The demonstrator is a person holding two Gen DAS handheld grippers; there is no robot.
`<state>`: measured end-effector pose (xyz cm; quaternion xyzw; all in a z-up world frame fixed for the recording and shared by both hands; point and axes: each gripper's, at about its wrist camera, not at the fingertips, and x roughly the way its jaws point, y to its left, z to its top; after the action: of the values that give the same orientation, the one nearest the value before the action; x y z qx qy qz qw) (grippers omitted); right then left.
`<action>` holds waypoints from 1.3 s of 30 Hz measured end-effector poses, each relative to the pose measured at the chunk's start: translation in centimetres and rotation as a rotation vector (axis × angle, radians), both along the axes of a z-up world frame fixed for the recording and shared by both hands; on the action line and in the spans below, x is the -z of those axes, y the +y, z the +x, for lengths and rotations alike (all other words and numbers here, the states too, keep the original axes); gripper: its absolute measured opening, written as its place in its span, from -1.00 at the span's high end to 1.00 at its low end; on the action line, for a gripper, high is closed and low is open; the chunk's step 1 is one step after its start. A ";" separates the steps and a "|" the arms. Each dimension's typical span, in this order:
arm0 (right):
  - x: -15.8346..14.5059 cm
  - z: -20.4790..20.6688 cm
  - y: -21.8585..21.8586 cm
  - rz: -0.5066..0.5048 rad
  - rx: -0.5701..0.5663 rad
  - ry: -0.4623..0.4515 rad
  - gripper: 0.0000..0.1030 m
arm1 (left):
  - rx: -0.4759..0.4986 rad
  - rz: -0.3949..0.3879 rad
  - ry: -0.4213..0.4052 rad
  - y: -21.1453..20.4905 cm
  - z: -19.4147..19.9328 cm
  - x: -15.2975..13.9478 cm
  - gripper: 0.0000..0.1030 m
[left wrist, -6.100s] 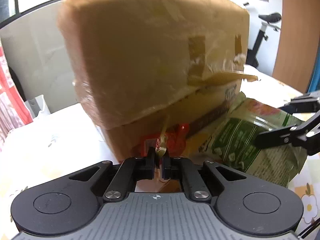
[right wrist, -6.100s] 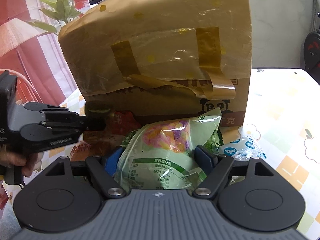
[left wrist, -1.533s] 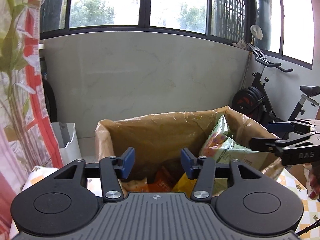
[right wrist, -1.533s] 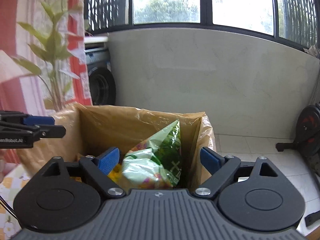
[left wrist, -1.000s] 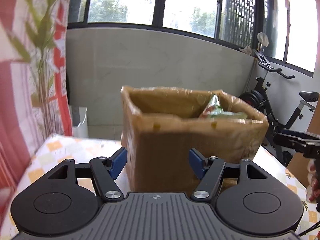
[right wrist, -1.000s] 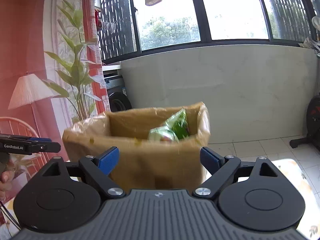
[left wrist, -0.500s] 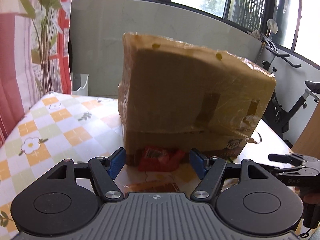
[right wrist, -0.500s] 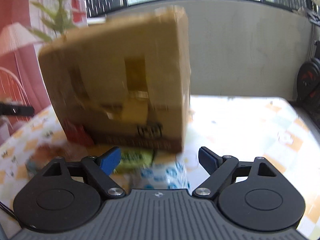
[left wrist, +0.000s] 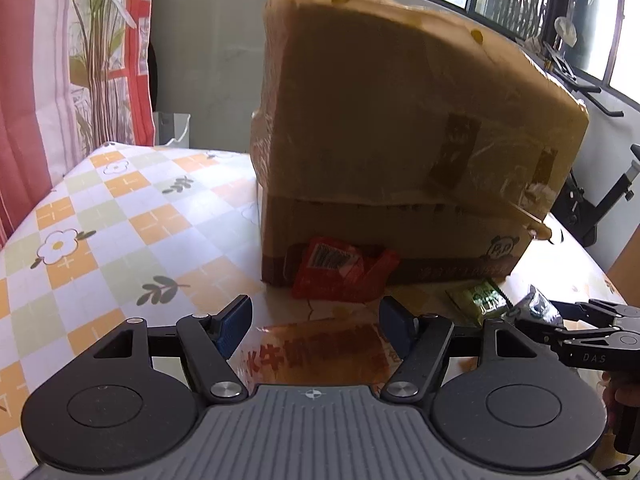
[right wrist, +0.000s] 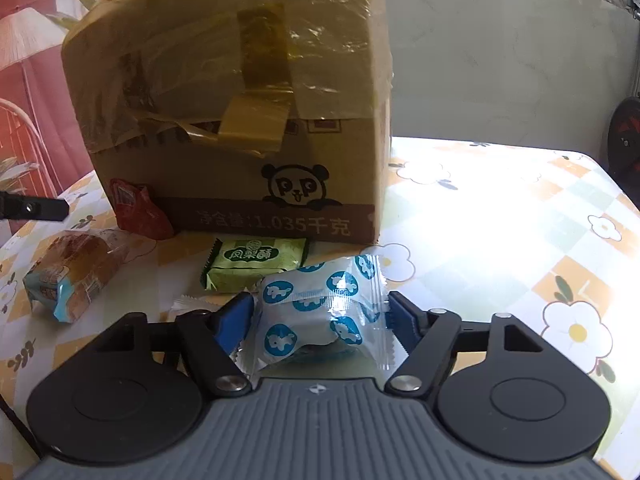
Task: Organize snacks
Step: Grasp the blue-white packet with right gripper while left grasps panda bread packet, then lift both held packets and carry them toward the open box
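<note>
A tall cardboard box [left wrist: 400, 152] wrapped in tape stands on the table, with loose snacks in front of it. My left gripper [left wrist: 316, 320] is open and hangs low over a brown bread packet [left wrist: 316, 354], which shows between its blue pads. A red packet [left wrist: 340, 276] leans on the box beyond it. My right gripper [right wrist: 322, 316] is closing its jaws around a white packet with blue circles [right wrist: 316, 312] that lies on the table. The pads stand at the wrapper's edges and the packet is not squeezed. A green pastry packet [right wrist: 256, 264] lies just ahead.
The table wears a checked cloth with flowers [right wrist: 500, 240], bright and bare to the right of the box. A red curtain [left wrist: 60, 60] hangs at the left. An exercise bike [left wrist: 592, 200] stands behind the table at the right. A hand [left wrist: 624, 396] holds the right gripper.
Both grippers have come down from above the box's open top to the table in front of it. The right jaws have narrowed around the white packet.
</note>
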<state>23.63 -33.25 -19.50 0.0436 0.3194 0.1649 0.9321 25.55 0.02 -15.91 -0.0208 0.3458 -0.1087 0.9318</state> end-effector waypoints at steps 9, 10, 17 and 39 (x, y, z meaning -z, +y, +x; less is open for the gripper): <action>0.1 -0.5 0.8 -0.031 -0.026 -0.022 -0.13 | -0.019 0.011 0.053 -0.2 -0.3 1.5 -0.53; 0.1 -0.5 0.8 -0.031 -0.025 -0.023 -0.13 | -0.019 0.015 0.053 -0.3 -0.3 1.6 -0.58; 0.2 -0.4 0.7 -0.022 -0.024 -0.020 -0.13 | 0.000 0.030 0.070 -1.1 -0.3 2.2 -0.76; 0.2 -0.3 0.7 -0.021 -0.023 -0.019 -0.13 | -0.017 0.005 0.123 -1.2 0.8 4.1 -0.93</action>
<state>23.30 -32.53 -19.70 0.0283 0.3127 0.1728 0.9336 26.33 -1.16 -20.00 -0.0281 0.4023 -0.0986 0.9098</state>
